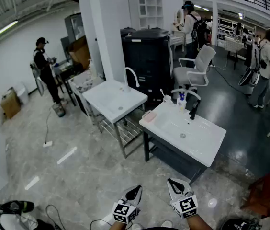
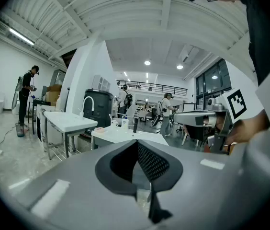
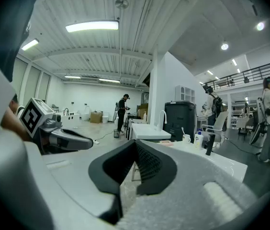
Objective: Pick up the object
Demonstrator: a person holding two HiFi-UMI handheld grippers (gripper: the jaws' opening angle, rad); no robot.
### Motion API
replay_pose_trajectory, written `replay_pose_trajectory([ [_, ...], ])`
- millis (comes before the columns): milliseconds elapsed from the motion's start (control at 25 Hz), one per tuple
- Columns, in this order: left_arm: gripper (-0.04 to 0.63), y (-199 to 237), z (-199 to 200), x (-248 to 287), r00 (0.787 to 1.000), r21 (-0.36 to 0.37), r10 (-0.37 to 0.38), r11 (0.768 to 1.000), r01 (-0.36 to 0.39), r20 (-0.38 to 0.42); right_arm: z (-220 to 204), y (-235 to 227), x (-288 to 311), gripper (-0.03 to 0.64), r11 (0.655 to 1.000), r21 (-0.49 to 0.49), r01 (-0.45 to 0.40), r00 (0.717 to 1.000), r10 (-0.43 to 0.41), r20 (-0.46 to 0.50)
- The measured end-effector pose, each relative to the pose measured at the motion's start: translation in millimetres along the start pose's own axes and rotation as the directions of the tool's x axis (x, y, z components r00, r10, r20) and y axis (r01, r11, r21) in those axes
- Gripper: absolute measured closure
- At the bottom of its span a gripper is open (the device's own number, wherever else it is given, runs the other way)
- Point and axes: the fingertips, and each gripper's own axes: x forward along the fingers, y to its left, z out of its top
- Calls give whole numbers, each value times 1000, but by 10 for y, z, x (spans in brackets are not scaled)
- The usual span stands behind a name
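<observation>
Both grippers hang low at the bottom of the head view, over the floor and well short of the sinks. My left gripper [image 1: 136, 189] [image 2: 137, 142] is shut with nothing between its jaws. My right gripper [image 1: 174, 181] [image 3: 135, 142] is shut too, its tips meeting and empty. Ahead stands a white sink basin [image 1: 199, 145] [image 3: 221, 159] with a black faucet [image 1: 194, 109]. On its far rim are a pink soap dish [image 1: 149, 116], a white cup [image 1: 167, 98] and a small bottle [image 1: 181, 100]. Neither gripper touches any of them.
A second white sink [image 1: 107, 99] on a metal frame stands to the left. A black cabinet [image 1: 147, 56] and a white office chair [image 1: 197, 71] are behind. A person [image 1: 46, 75] stands far left and others [image 1: 266, 61] far right. Cables and gear [image 1: 10, 210] lie on the floor at lower left.
</observation>
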Motion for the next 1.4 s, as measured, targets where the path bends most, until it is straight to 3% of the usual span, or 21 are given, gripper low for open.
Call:
replay_pose_trajectory([
  [400,578,89,-32,-125,1000,-8,17,1000,-17,-8,59,119,6,617,1000,28,3,1000,-4,29],
  [600,578,160,-22,-211,1000,-6,25,1000,-25,3,141,201,5,615,998,55,-7,995,2,95],
  [760,578,196,-54,-320,1000,-12,8,1000,-8,-2,180,347,22,615,997,73,-29,995,22,100],
  [960,578,357,-107,-464,1000,-28,-22,999,21,-9,65,507,134,615,996,87,35,997,-41,67],
  [1240,578,558,-91,-536,999,-10,-50,999,50,-16,20,658,216,615,991,119,58,996,-65,55],
  [1400,578,625,-126,-451,998,-17,-54,998,53,-24,101,638,276,615,993,115,32,994,-44,100],
])
